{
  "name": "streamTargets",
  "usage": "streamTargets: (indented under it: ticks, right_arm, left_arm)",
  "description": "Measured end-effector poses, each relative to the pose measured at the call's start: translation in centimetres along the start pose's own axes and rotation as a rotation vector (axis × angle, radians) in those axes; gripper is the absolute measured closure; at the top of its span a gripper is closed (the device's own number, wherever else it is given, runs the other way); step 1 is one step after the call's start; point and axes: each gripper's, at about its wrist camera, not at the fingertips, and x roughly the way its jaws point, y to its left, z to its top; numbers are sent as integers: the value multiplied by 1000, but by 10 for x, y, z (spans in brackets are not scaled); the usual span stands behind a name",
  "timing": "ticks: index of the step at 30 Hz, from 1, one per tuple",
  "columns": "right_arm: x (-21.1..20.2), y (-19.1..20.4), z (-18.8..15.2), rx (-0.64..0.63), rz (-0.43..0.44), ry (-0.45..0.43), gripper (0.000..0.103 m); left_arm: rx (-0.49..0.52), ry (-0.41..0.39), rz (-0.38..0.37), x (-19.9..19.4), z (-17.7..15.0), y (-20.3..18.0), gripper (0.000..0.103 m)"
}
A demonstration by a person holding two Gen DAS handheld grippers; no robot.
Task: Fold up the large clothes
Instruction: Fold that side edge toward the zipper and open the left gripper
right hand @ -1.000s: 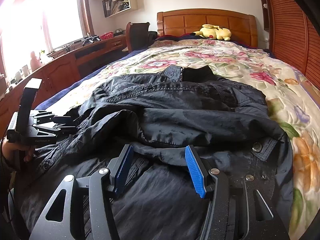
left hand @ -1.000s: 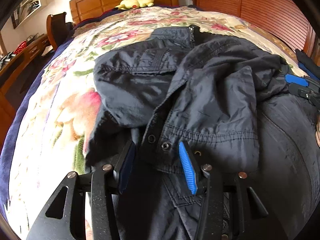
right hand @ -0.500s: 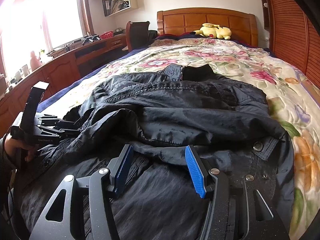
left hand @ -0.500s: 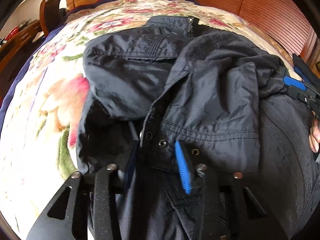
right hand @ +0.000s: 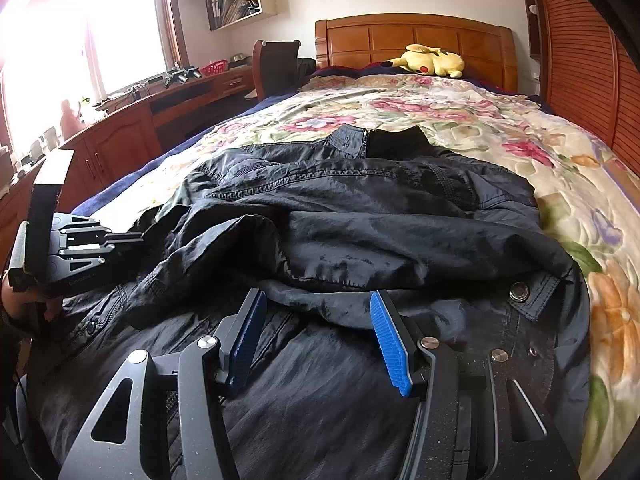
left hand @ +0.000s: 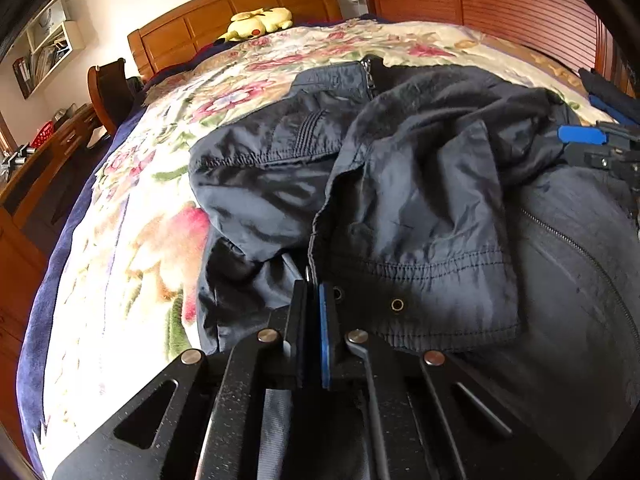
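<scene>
Black jacket [right hand: 360, 216] lies spread on the bed [right hand: 500, 120], barely folded; left hand-held gripper [left hand: 314, 300] is clenched on its snap edge; right hand-held gripper [right hand: 320, 332] hangs released above it; most folding is left.

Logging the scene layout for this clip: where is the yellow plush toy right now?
The yellow plush toy lies at the far end of the bed, against the wooden headboard, well beyond the dark jacket spread on the flowered bedspread; both wrist views show it.
</scene>
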Motion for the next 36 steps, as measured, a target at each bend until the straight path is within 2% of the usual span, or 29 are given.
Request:
streamTargets:
  ticks: [9, 19, 27, 31, 33, 35, 36]
  right_arm:
    - [0, -1, -1, -1, 3, 7, 47]
    - [1, -4, 1, -2, 6, 19, 47]
    - [0, -4, 2, -6, 13, 28, 47]
    - [2, -3, 3, -13, 16, 36, 47]
    - [2, -2, 4, -17, 16, 40, 47]
    - [2, -1, 5, -20, 16, 41, 47]
    - [3, -2, 5, -20, 16, 42, 47]
  left_arm:
    - [-64, -78, 1, -20, 8, 28, 98]
    - [-105, -140, 49, -16, 43, 56, 98]
    - [-145, -118, 76, 1, 46, 71, 97]
    - [-153, -101, 95, 6, 34, 69, 88]
    - [-171, -107, 78, 2, 28, 69, 78]
    - [-190, -127, 55, -5, 23, 70, 61]
    - [-200, -137, 46, -10, 20, 71, 59]
